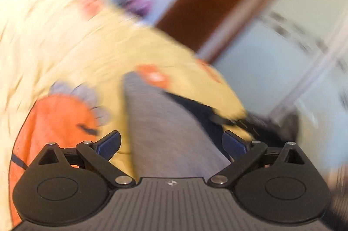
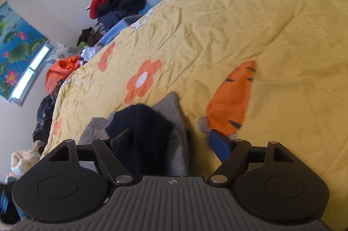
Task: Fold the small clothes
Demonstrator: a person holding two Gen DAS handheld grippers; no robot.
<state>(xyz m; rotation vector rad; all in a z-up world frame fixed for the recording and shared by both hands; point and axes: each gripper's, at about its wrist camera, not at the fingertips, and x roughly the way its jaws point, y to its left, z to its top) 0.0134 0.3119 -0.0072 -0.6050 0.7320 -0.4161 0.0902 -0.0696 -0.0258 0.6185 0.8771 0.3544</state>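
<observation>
Both tongs stand wide, holding nothing: the right tongs [image 2: 171, 142] and left tongs [image 1: 171, 144] hover over the yellow bedspread [image 2: 217, 35]. Near them lies a grey garment [image 2: 178, 122] with a dark navy piece [image 2: 141, 122] on top. Judging by this, grasping comes next; one edge needs pinching first.

A grey knit garment [image 2: 174, 113] lies flat on the yellow bedspread. A dark navy garment [image 2: 141, 122] rests crumpled on top of it, covering its middle.
</observation>
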